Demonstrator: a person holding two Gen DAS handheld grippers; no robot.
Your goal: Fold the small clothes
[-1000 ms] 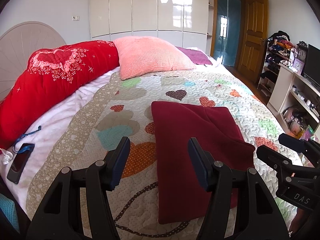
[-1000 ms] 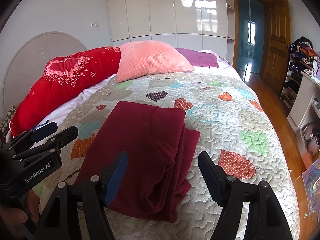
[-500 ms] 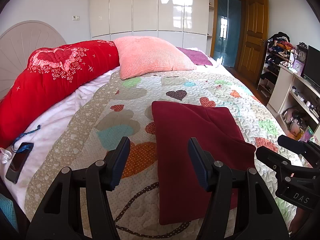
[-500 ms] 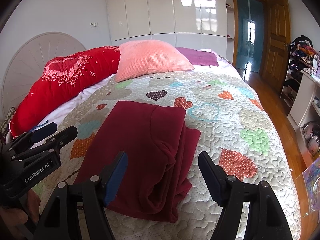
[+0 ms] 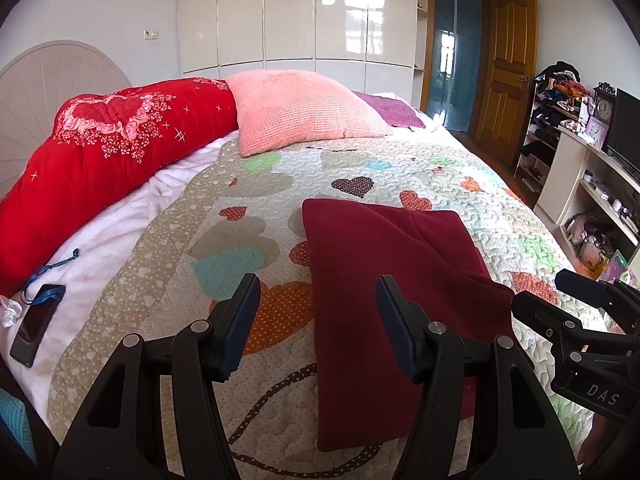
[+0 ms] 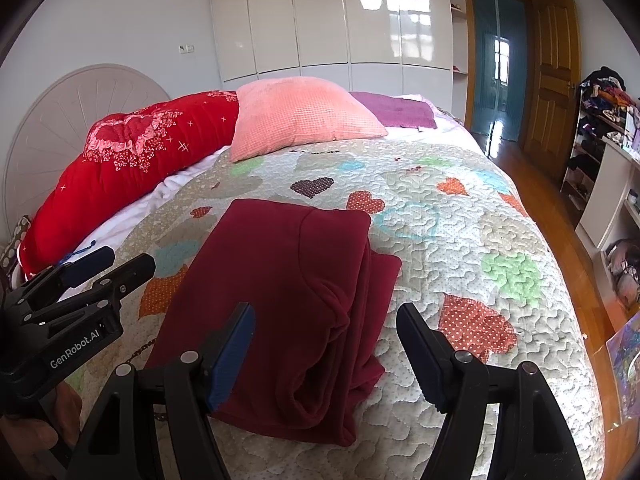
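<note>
A dark red garment (image 5: 384, 264) (image 6: 280, 280) lies folded flat on the heart-patterned quilt (image 5: 400, 168) (image 6: 460, 240), with bunched layers along its right edge. My left gripper (image 5: 318, 292) hovers open above the garment's left edge and holds nothing. Over the garment's near right part my right gripper (image 6: 326, 320) also stands open and empty. Each gripper shows at the side of the other's view: the right gripper (image 5: 576, 304) at the right of the left wrist view, the left gripper (image 6: 88, 272) at the left of the right wrist view.
A red bolster (image 5: 100, 152) and a pink pillow (image 5: 300, 112) lie at the head of the bed, with a purple cloth (image 6: 396, 110) behind. A phone (image 5: 38, 320) rests on the white sheet at left. Shelves (image 5: 560, 120) and a wooden floor (image 6: 560, 208) are to the right.
</note>
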